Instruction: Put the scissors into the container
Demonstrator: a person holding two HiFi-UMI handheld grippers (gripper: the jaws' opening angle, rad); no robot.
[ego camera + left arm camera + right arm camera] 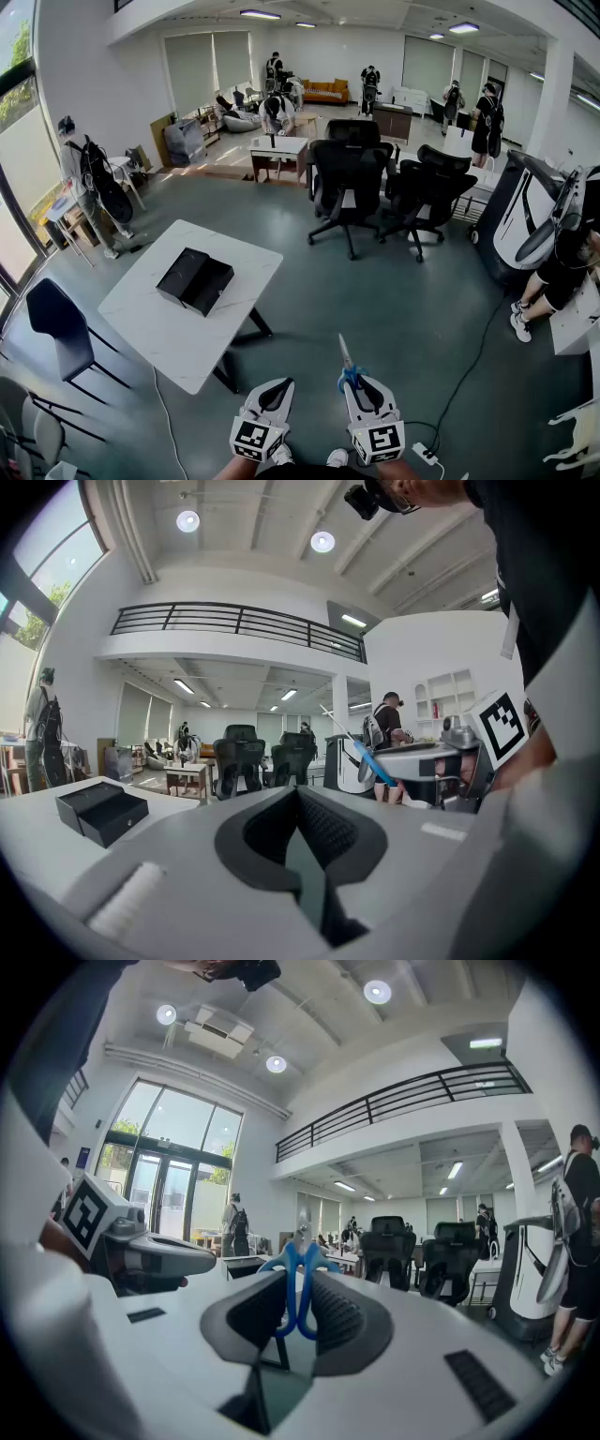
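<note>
Blue-handled scissors (pixel 346 367) stand blades-up in my right gripper (pixel 354 382), which is shut on their handles. In the right gripper view the blue loops (pixel 298 1283) sit pinched between the dark pads. My left gripper (pixel 277 386) hangs beside it, shut with nothing held; its jaws meet at the tip (pixel 298 794). The container, a black open box (pixel 194 279), rests on a white table (pixel 150 328) ahead and to the left, well away from both grippers. The left gripper view shows the box (pixel 101 810) at the left and the scissors (pixel 367 755) at the right.
Black office chairs (pixel 349 178) stand beyond the table. A dark chair (pixel 58 323) sits at the table's left. A power strip (pixel 427 457) and its cable lie on the floor at the right. A person (pixel 553 281) sits by a white desk at far right.
</note>
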